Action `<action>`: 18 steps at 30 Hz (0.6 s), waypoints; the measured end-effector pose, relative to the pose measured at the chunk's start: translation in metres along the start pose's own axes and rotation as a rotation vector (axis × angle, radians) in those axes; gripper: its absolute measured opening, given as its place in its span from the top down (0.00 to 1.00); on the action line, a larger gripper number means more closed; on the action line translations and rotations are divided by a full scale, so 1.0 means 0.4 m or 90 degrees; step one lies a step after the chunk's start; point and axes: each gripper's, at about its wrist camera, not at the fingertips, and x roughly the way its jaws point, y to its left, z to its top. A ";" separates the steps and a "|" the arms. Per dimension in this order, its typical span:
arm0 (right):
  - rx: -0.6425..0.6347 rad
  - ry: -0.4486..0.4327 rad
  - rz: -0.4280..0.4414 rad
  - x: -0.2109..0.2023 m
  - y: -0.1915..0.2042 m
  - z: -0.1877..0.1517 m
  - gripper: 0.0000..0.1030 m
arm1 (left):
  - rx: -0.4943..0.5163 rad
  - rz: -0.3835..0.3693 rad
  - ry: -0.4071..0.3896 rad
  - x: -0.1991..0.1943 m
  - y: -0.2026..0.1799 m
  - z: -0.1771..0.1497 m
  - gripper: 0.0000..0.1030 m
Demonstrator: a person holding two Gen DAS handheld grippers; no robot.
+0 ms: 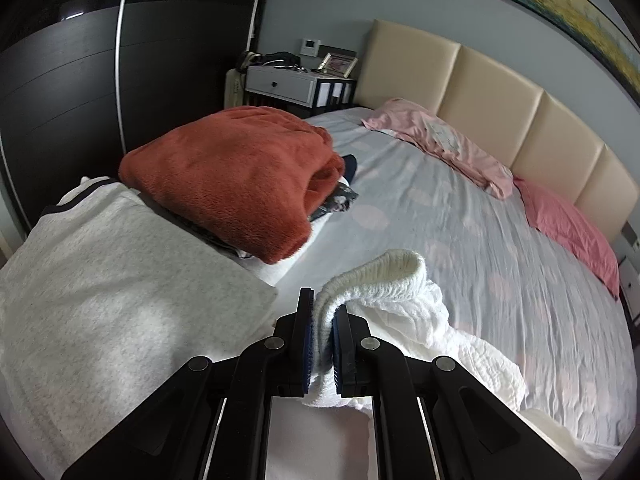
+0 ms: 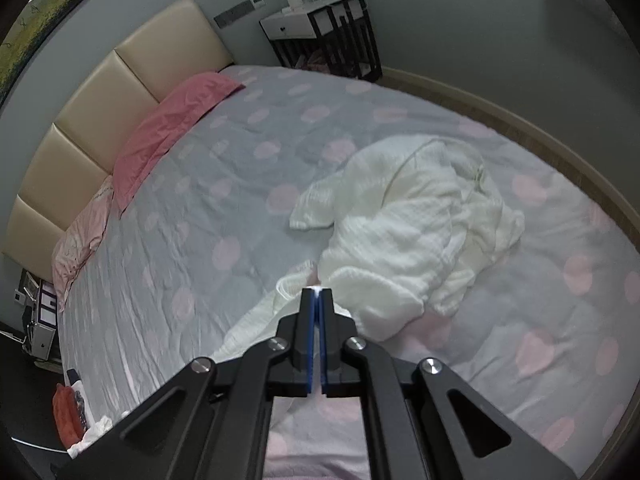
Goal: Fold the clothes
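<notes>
Plainly, garment: a white knit garment (image 2: 416, 232) lies crumpled on the polka-dot bedspread (image 2: 224, 184), bunched with no clear long axis; in the right wrist view the heap trails from the gripper toward the bed's far side, with one flap poking toward the pillows.
Ribbed edge: in the left wrist view a thick ribbed band (image 1: 384, 272) arches up out of the fingers and curls over to the right, its free end pointing toward the headboard (image 1: 500, 92).
Left gripper (image 1: 323, 320): narrowed onto the doubled ribbed band, fabric filling the gap between the blue pads.
Right gripper (image 2: 319, 312): nearly closed, a thin white edge of the same garment pinched at the tips.
Folded pile: a grey sweatshirt (image 1: 100, 280) and a rust fleece (image 1: 236, 176) sit stacked at the bed's left side, just beside the held band.
Pillows: a pink pillow (image 2: 172, 128) lies along the headboard.
</notes>
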 end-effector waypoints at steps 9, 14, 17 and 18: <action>-0.038 -0.076 -0.035 0.070 0.169 0.135 0.98 | -0.005 0.057 -0.015 0.014 0.022 0.009 0.92; -0.069 -0.060 -0.021 0.189 0.260 0.160 0.95 | 0.026 0.082 -0.009 0.055 -0.011 0.012 0.92; -0.114 -0.023 -0.014 0.237 0.289 0.161 0.91 | 0.039 0.091 -0.006 0.077 -0.025 0.014 0.92; -0.131 -0.012 -0.017 0.248 0.296 0.158 0.89 | 0.043 0.093 -0.006 0.082 -0.028 0.015 0.92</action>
